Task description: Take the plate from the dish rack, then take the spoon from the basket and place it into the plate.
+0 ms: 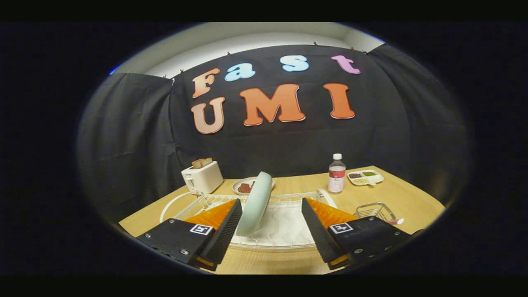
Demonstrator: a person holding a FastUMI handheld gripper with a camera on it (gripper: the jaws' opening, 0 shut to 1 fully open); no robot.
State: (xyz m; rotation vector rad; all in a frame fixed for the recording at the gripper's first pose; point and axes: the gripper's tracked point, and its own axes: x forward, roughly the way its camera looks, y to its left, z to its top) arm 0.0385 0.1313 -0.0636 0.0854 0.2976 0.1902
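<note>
Black cloth (123, 136) drapes the booth on three sides, hanging in soft folds and held along its top edge by small clips. Above the cloth, a band of pale wall (255, 39) and ceiling catches even indoor light. A light wooden surface (408, 194) fills the booth's floor space, its far edge meeting the back cloth and its left and right corners angling toward the side drapes. The wood shows a smooth, warm grain under a soft, shadowless glow.
</note>
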